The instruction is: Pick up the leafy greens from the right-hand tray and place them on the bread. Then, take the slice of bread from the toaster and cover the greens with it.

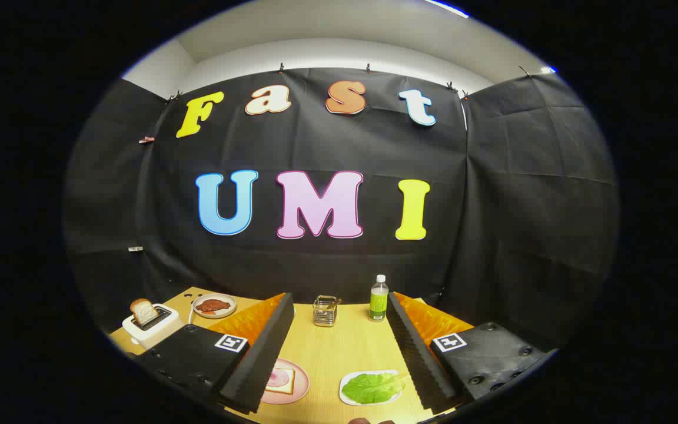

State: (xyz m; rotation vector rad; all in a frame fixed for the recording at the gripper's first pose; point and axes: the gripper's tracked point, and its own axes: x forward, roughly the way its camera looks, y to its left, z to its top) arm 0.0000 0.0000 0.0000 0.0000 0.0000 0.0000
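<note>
The gripper [339, 359] hangs above a pale wooden worktop [339, 347] with its two black ridged fingers [265, 353] spread wide and nothing between them; it is released and empty. Below and between the fingers, near the right one, the leafy greens [371, 387] lie flat on a small white tray [348, 397]; just beside it, near the left finger, a pink plate [301, 388] carries the bread [281, 386] with what looks like a slice of ham on top. Off to the left, beyond the left finger, a white toaster [153, 327] holds a slice of bread [143, 311] standing up out of its slot; behind it sits a plate of something red [214, 305]. Farther back stand a small wire holder [325, 310] and a green-labelled bottle [378, 298]. Judging by this, the first step is in hand and not yet started: the greens are untouched; the next move calls for lowering the open fingers over the leaf, nudging slightly right, and closing gently so the thin leaf lifts without tearing.
</note>
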